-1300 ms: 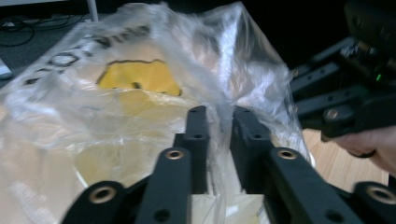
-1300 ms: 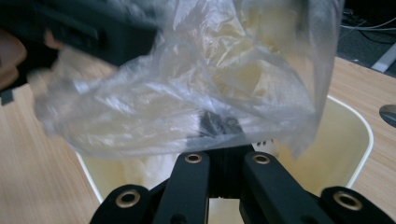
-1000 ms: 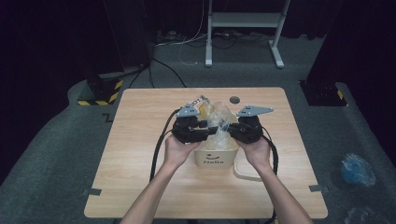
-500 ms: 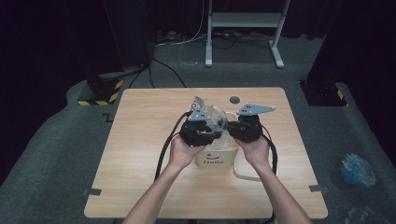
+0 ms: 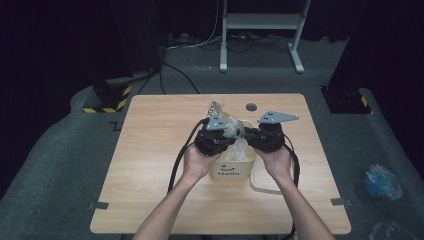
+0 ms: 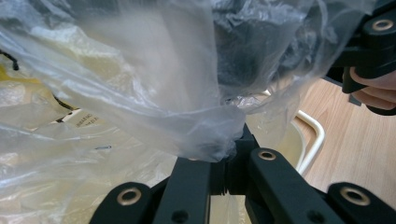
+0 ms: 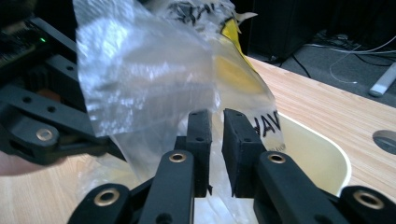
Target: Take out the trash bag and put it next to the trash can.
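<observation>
High view: table (image 5: pixel 150 165) evenly lit from overhead, surroundings dark, shadows faint, overall soft and slightly grainy. Left gripper view: clear plastic bag (image 6: pixel 140 93) close to lens, blurred, milky glare. Right gripper view: jaws sharp, background past the table's far edge dim, film motion-smeared.

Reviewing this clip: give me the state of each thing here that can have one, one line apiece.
left gripper: shut on the clear plastic bag, a bunched fold pinched between its jaws.
right gripper: jaws nearly together with bag film between them; a narrow gap shows.
clear plastic bag: crumpled, held up over the bin.
cream bin: upright on the table, top open, bag partly inside.
</observation>
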`<control>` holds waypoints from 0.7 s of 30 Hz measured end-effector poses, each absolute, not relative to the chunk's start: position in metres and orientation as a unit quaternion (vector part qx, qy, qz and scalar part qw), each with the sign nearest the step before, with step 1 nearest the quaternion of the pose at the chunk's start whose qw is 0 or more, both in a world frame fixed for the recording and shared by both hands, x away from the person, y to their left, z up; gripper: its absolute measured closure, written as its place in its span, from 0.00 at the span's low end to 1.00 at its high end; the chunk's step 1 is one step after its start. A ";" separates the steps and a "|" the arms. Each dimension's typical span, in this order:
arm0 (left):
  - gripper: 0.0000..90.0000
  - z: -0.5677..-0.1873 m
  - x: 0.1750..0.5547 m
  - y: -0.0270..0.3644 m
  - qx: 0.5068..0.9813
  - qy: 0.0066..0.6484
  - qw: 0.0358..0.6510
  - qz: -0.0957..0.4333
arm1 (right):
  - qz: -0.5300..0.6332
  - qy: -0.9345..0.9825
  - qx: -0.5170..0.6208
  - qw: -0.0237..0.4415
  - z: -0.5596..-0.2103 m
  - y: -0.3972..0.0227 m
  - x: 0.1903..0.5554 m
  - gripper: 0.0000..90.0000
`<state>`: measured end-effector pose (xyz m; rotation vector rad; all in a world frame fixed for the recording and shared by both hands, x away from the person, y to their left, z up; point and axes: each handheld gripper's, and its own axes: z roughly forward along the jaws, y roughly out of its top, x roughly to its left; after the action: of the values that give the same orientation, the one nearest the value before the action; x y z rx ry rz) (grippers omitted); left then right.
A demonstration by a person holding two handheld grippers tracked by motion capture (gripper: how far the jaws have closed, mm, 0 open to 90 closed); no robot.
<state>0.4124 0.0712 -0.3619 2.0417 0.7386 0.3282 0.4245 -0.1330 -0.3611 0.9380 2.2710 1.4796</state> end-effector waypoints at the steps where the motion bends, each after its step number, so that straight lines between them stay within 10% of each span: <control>1: 0.99 -0.361 0.413 0.073 0.825 0.301 0.459 0.132 | 0.510 0.785 0.324 0.138 -0.361 -0.134 0.424 0.87; 21: 0.99 -0.339 0.413 0.094 0.802 0.316 0.490 0.135 | 0.522 0.742 0.370 0.199 -0.379 -0.188 0.401 0.56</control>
<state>0.4129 0.0937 -0.3389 1.9473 0.7672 0.3281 0.4009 -0.1882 -0.3785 1.0353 2.0752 1.4607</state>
